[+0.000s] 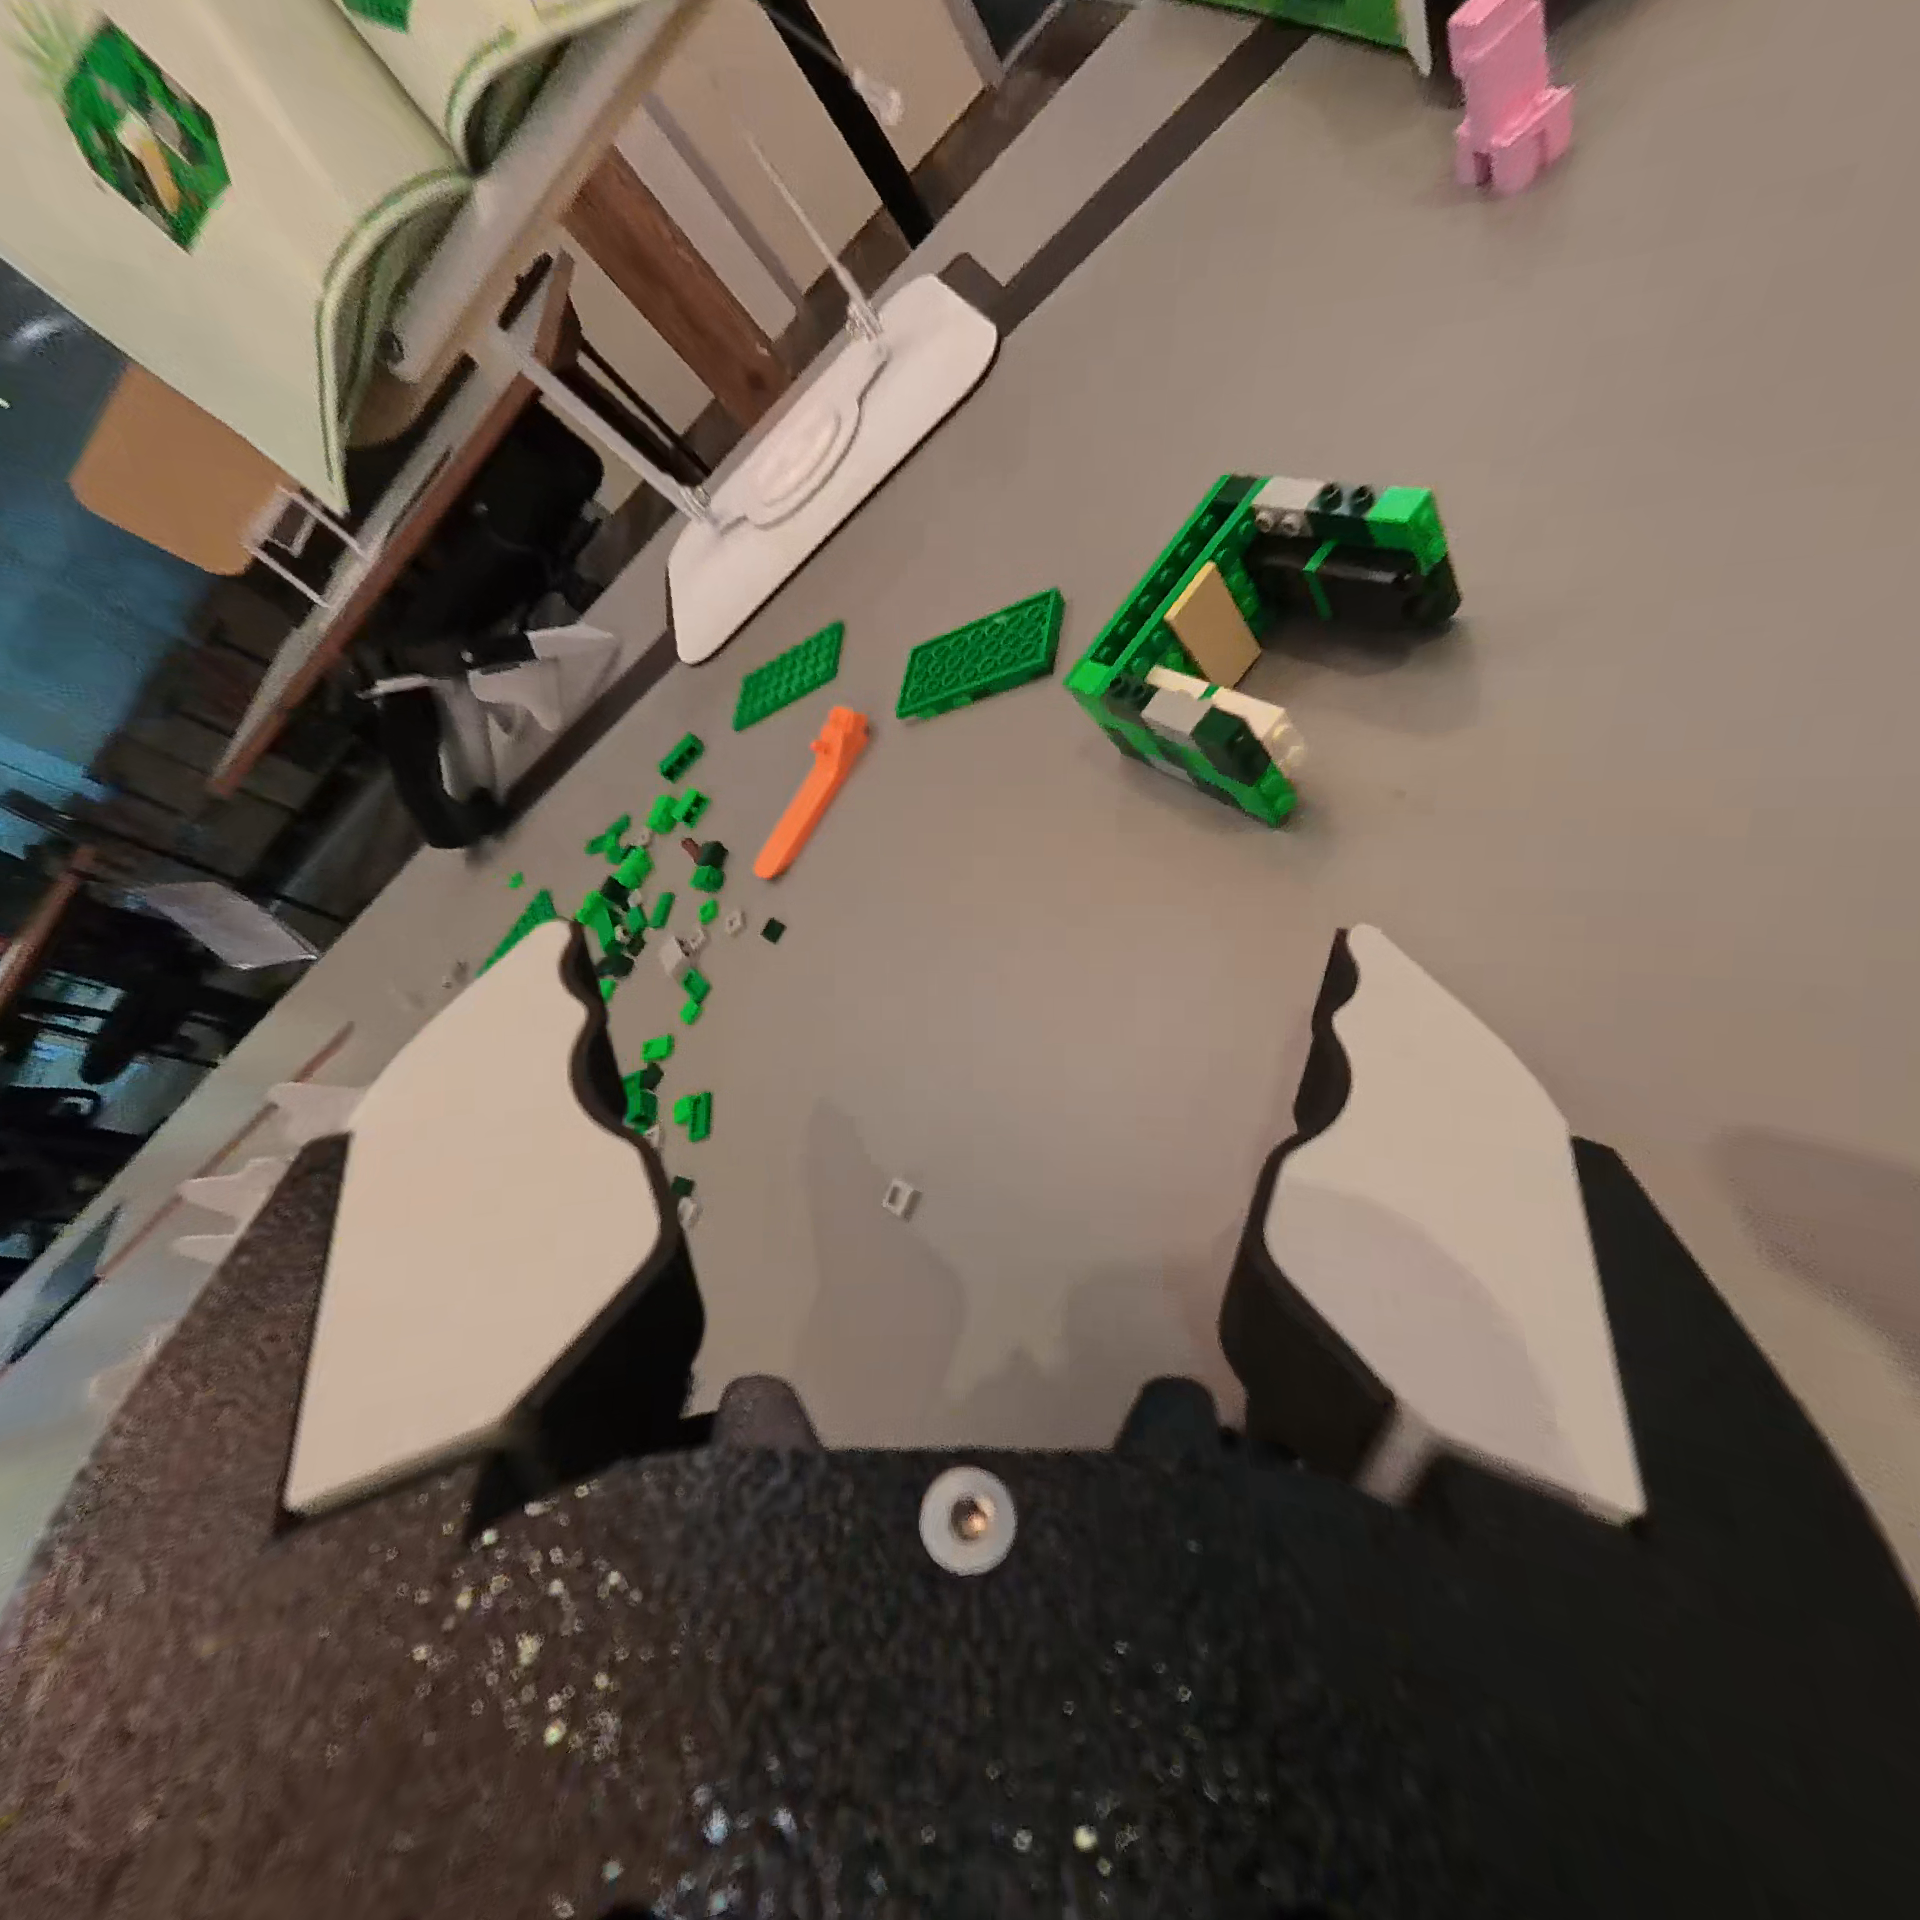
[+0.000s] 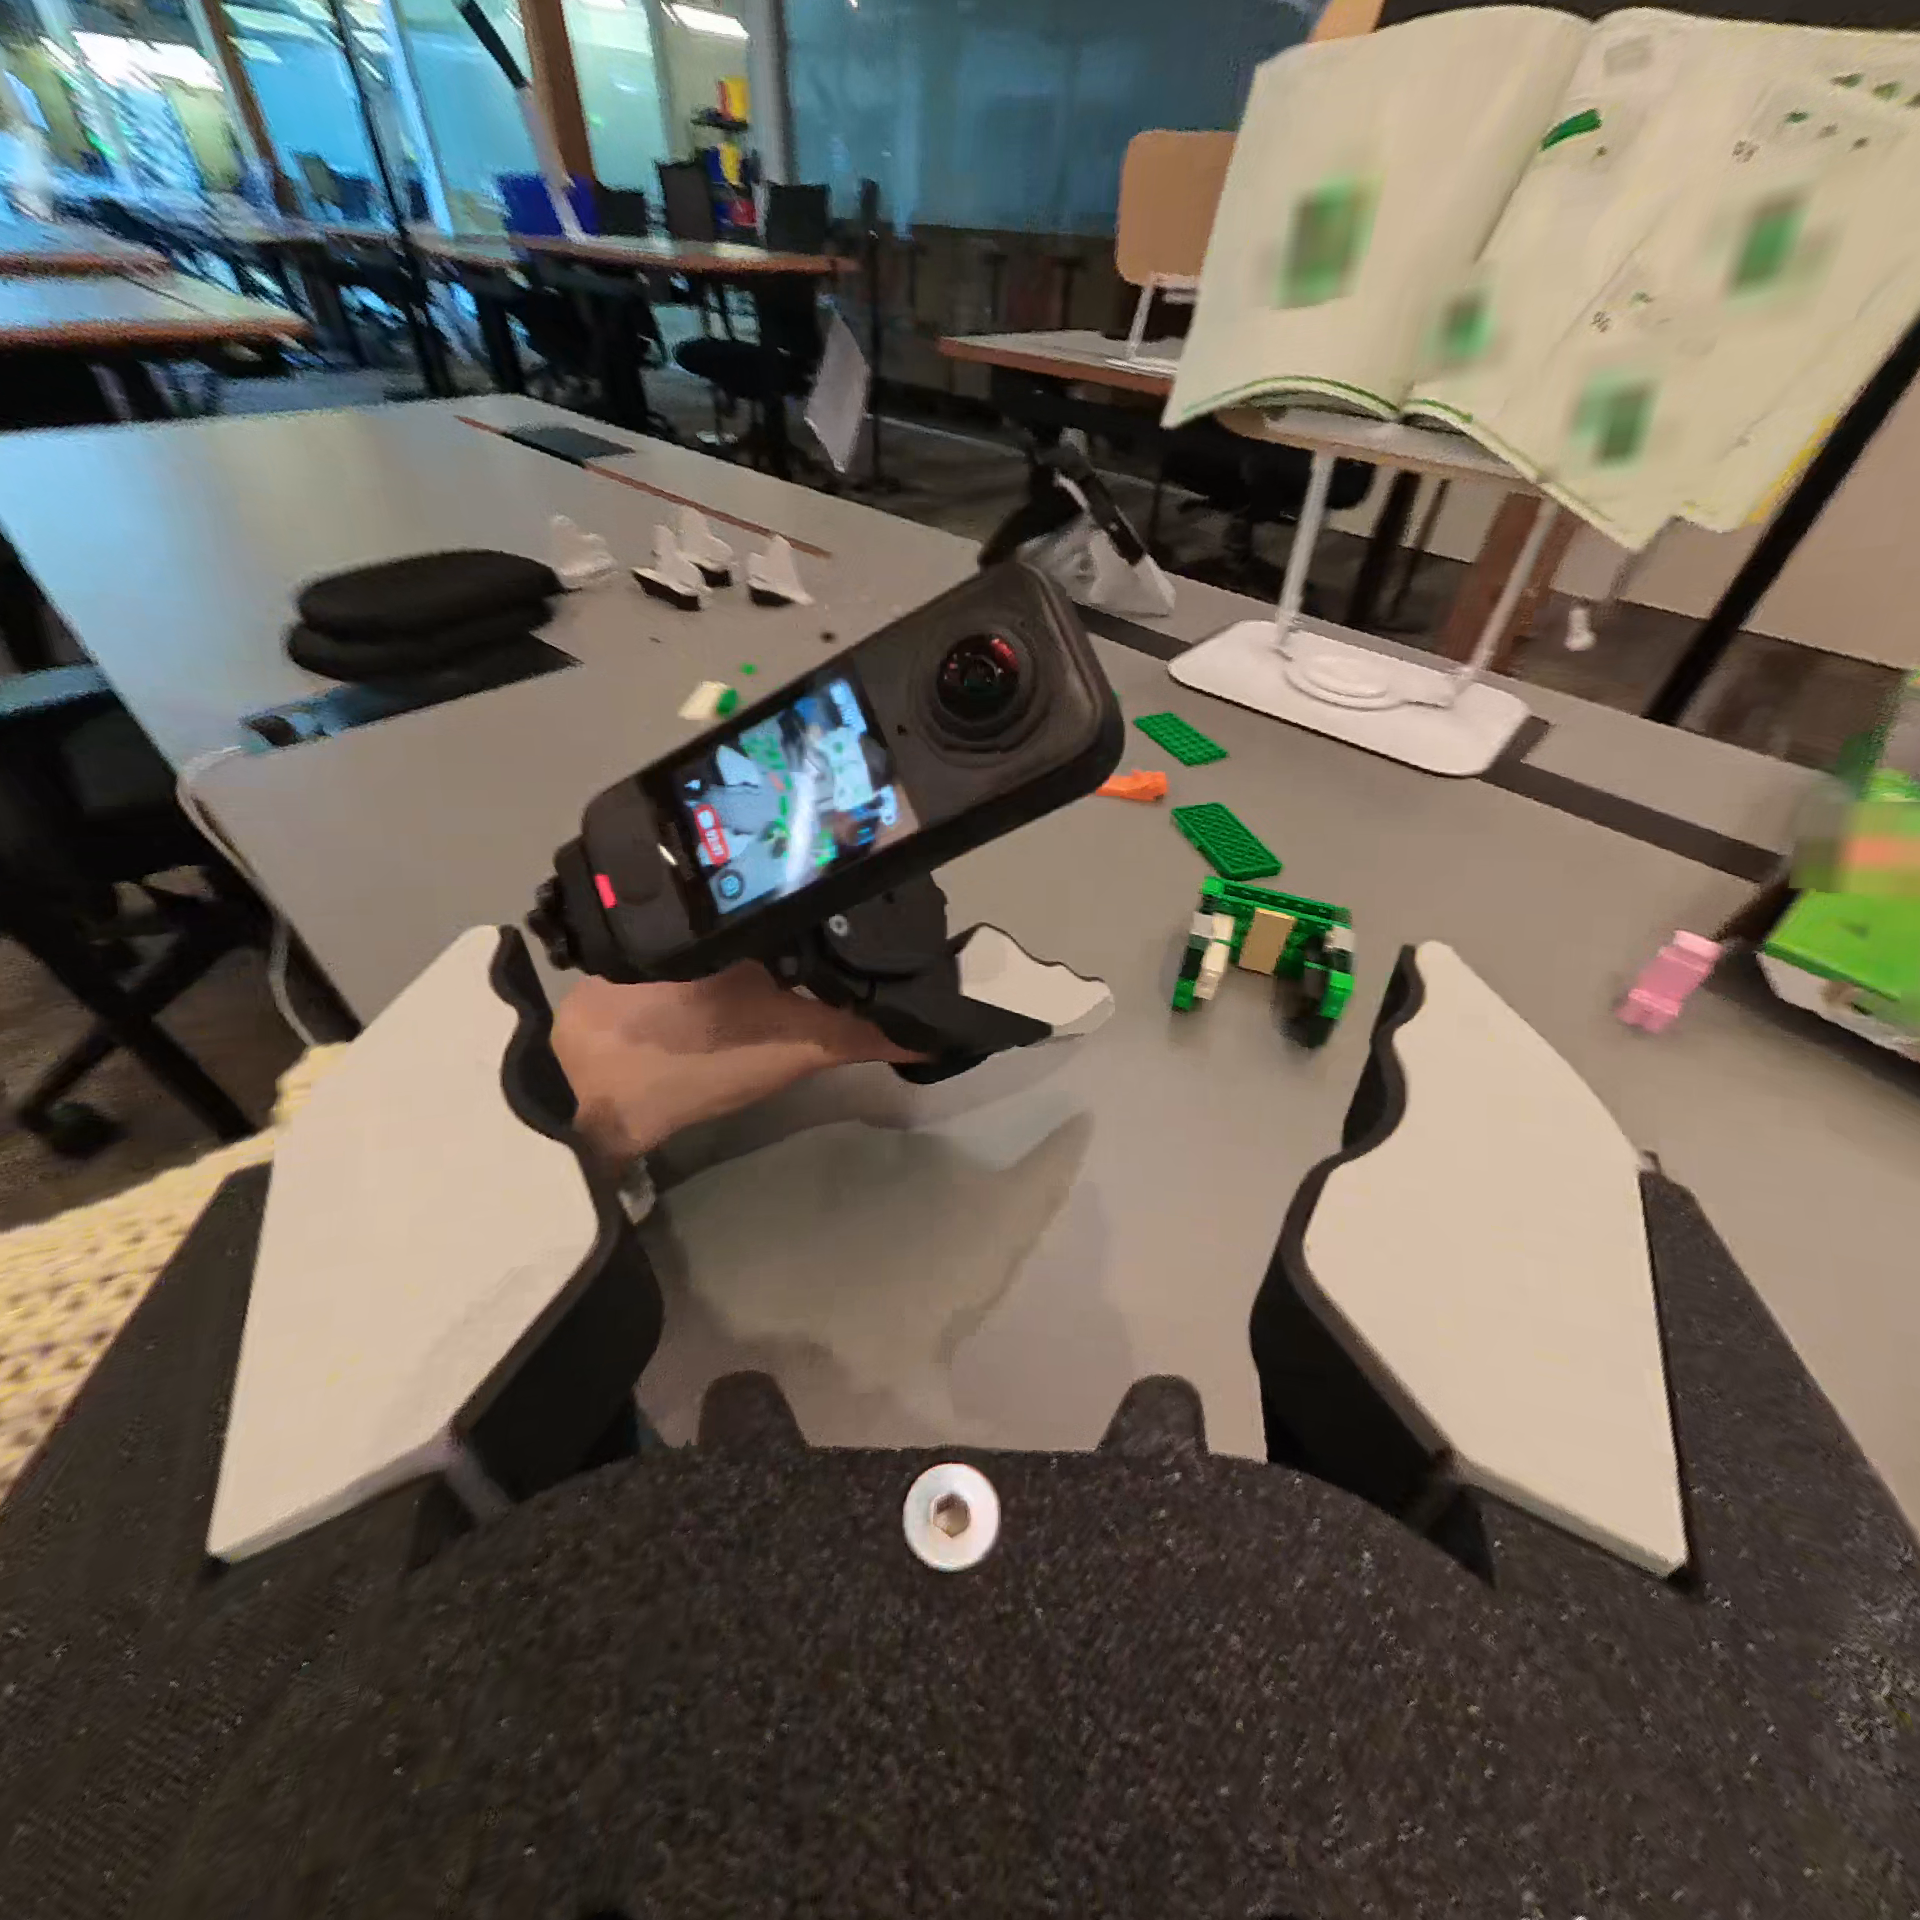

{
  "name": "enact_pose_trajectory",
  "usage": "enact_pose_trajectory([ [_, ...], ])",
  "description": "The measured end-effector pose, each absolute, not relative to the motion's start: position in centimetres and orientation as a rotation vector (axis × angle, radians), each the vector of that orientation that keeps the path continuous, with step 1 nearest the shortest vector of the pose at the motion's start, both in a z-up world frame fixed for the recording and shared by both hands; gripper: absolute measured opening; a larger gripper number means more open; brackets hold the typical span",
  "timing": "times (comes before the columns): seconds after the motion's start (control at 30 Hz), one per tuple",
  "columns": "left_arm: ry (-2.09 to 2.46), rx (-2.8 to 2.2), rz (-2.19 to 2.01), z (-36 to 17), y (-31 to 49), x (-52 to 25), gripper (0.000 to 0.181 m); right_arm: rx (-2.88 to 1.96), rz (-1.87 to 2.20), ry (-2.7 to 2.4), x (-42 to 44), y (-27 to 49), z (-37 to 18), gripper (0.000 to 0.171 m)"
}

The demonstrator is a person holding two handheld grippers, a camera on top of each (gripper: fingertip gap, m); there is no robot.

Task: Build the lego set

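Desk (image 1: 1195, 987): grey, filling mid-frame, carrying everything.
Instruction booklet (image 2: 1558, 239): upper right, propped open on a stand, likely for reading while building.
Left gripper (image 1: 961, 977): fingers spread wide, empty, held above the desk.
Right gripper (image 2: 956, 997): fingers apart, nothing held.
Lego build (image 1: 1262, 634): right of centre, a half-finished green frame resting on the desk.
Green plates (image 1: 982, 655): just left of it, upside down.
Loose bricks (image 1: 649, 935): scattered centre-left, probably awaiting picking.
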State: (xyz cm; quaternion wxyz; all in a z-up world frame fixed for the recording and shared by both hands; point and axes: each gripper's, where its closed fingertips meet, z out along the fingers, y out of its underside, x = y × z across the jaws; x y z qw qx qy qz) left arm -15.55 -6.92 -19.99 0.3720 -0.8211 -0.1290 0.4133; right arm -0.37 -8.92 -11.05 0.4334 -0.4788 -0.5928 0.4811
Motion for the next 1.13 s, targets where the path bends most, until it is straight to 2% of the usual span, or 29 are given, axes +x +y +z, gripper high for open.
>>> enact_pose_trajectory([
  [0.3, -0.257, -2.033, 1.252, -17.5, -7.2, -14.0, 0.128, -1.283, 1.148, -1.499, -0.6, -8.5, -12.5, 0.143],
  [0.47, -0.318, -2.082, 1.462, -17.0, -10.1, -14.9, 0.144, -1.301, 1.053, -1.535, -0.1, -8.2, -12.3, 0.144],
  [0.63, -0.342, -2.034, 1.311, -16.1, -10.7, -13.3, 0.13, -1.224, 1.083, -1.536, 1.0, -8.4, -10.4, 0.142],
  [0.73, -0.469, -1.929, 1.068, -14.1, -13.3, -13.0, 0.13, -1.313, 1.034, -1.318, 1.9, -2.2, -9.6, 0.138],
  [0.83, -0.325, -1.7, 0.558, -9.6, -11.5, -6.4, 0.131, -1.44, 0.806, -1.25, 1.8, 2.7, -12.7, 0.138],
  [0.9, -0.166, -1.61, 0.349, -6.8, -10.3, -0.6, 0.132, -1.486, 0.671, -1.26, 1.4, 3.9, -14.8, 0.132],
  [0.97, -0.094, -1.708, 0.316, -7.0, -9.1, 2.9, 0.145, -1.498, 0.511, -1.277, 1.1, 4.7, -16.4, 0.132],
  [1.13, 0.028, -1.799, 0.266, -8.3, -6.4, 7.6, 0.146, -1.469, 0.269, -1.303, 0.9, 5.4, -17.8, 0.132],
])
